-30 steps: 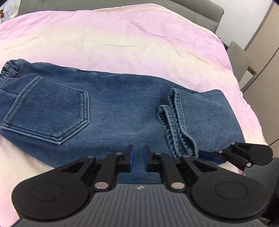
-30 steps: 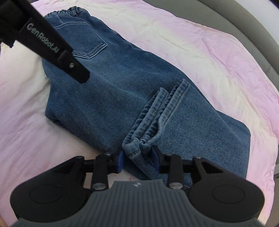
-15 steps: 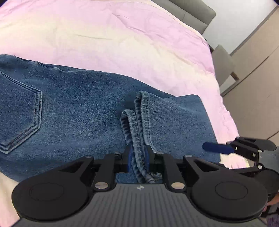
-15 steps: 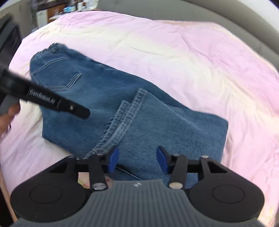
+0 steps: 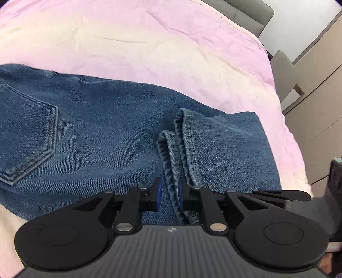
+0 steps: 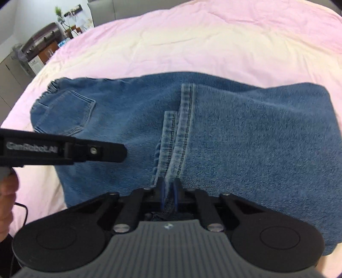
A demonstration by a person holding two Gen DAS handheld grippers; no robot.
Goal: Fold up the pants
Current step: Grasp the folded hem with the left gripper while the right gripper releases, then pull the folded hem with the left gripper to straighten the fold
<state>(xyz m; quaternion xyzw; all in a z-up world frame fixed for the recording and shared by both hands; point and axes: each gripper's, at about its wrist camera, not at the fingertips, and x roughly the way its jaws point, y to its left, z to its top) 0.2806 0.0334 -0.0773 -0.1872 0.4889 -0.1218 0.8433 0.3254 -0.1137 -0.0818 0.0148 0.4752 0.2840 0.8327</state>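
- Pink and cream bedding (image 5: 171,49) covers a wide bed and forms the whole work surface; grey upholstered furniture (image 5: 245,12) and a pale cabinet wall (image 5: 320,96) are seen past its far right corner.
- Blue denim pants (image 5: 106,136) are laid flat across the near part of the bedding, folded once, so that the leg hems (image 5: 179,147) lie on top near the middle of the bundle.
- A back pocket (image 5: 27,136) is seen at the left end, with the gathered waistband (image 6: 46,94) at the far left in the right wrist view.
- The fold edge of the pants (image 6: 329,119) forms the right end of the bundle, close to the right side of the bed.
- The left gripper (image 5: 168,194) is parted a little at the near edge of the denim, and the hems run between its blue pads (image 5: 158,193) without being pinched.
- The right gripper (image 6: 168,193) is closed tight on the near end of the hems, with denim squeezed between its pads.
- The left gripper's body (image 6: 64,149) is seen in the right wrist view, lying over the near left part of the pants.
- Bare bedding is left open on the far side of the pants, and a narrower strip to the left of the waistband.
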